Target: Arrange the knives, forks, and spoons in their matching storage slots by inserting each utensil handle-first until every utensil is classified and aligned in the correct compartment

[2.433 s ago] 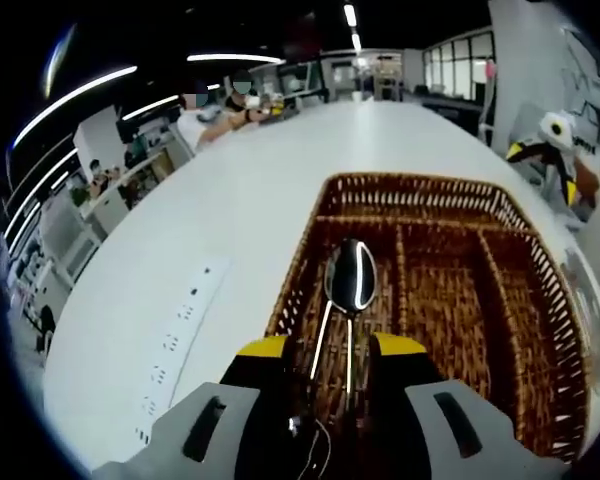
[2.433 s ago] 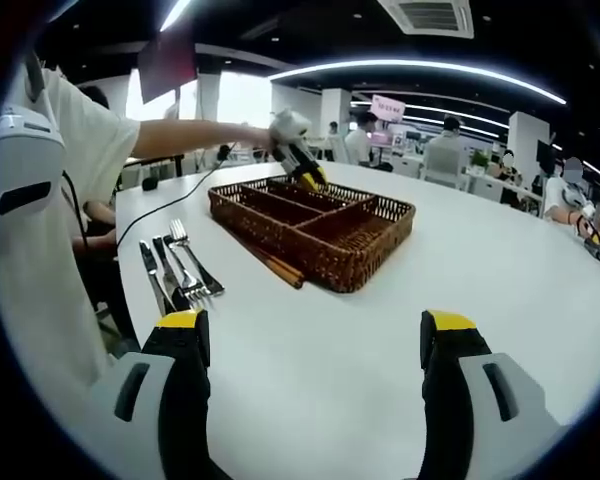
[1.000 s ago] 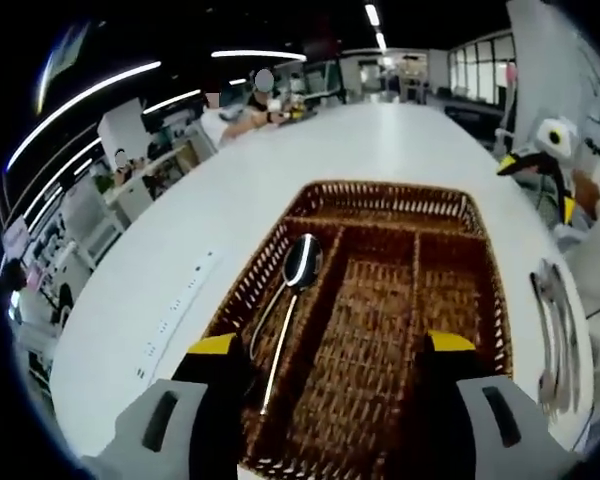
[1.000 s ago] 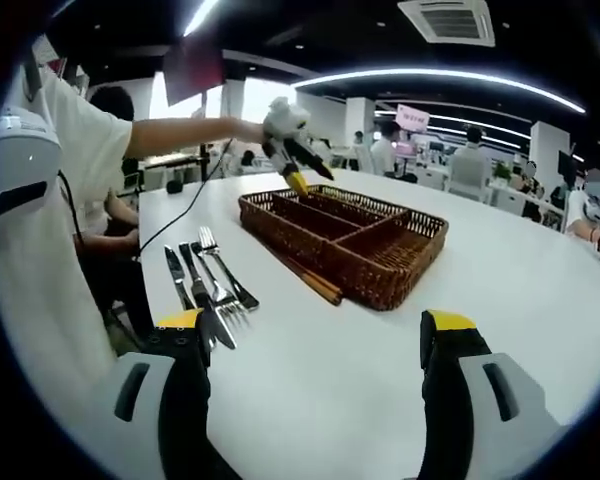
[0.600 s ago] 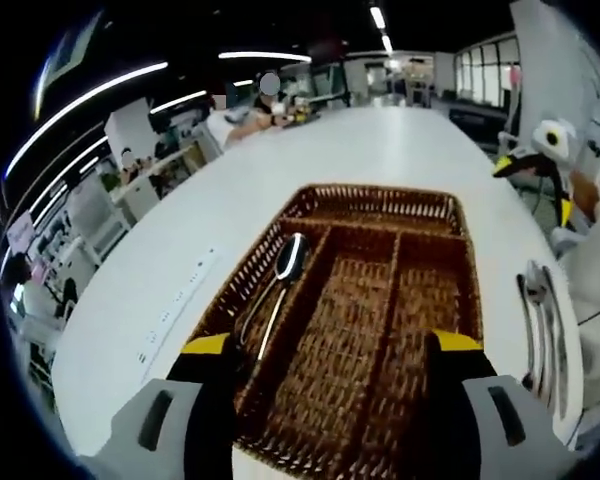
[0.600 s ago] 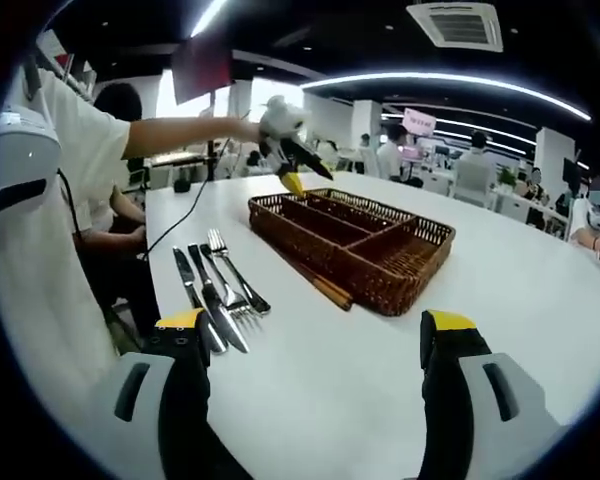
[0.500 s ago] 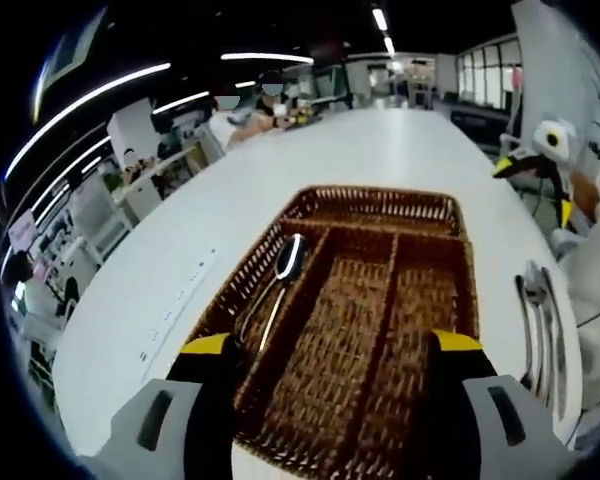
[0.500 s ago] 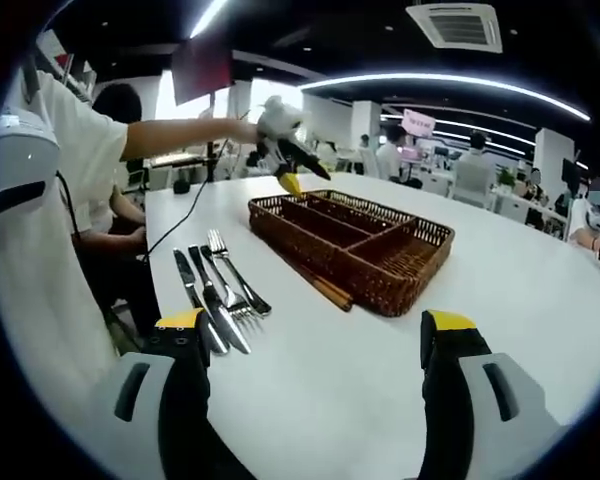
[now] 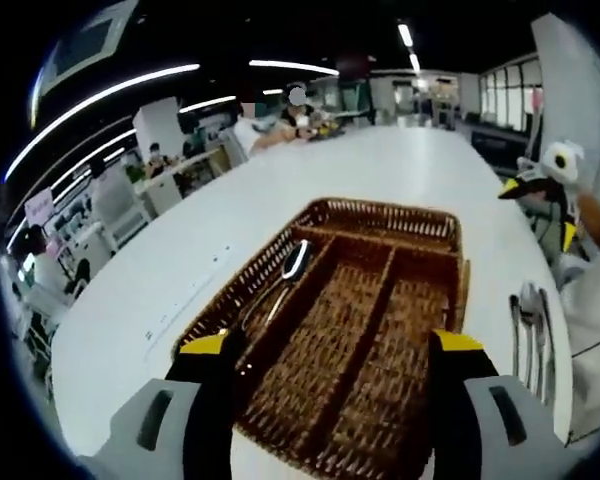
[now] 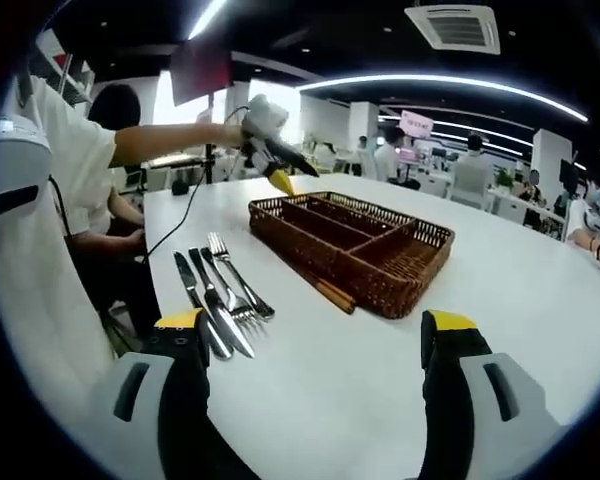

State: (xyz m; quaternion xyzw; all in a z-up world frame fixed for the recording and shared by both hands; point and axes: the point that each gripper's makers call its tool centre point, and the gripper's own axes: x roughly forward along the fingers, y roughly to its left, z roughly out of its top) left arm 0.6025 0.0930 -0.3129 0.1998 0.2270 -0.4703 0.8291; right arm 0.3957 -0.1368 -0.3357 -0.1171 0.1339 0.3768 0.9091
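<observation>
A wicker basket (image 9: pixel 382 208) with long slots lies ahead of my left gripper (image 9: pixel 330 345), which hangs open above its near end and holds nothing. A shiny spoon (image 9: pixel 294 262) rests in the leftmost slot. In the right gripper view the same basket (image 10: pixel 378 291) sits mid-table. Knives and forks (image 10: pixel 221 294) lie side by side on the white table to its left. My right gripper (image 10: pixel 315 322) is open and empty, low over the table, short of the cutlery. The left gripper (image 10: pixel 273 165) shows above the basket's far end.
Brown chopsticks (image 10: pixel 322 287) lie along the basket's near side. A black cable (image 10: pixel 185 216) runs across the table's far left. A person in a white shirt (image 10: pixel 40 230) stands at the left. A power strip (image 9: pixel 192 292) is set into the table. Other people sit at distant tables.
The left gripper has let go of the spoon, which now lies in the leftmost slot, and has drawn back and up from the basket. The right gripper's view has come slightly closer to the cutlery.
</observation>
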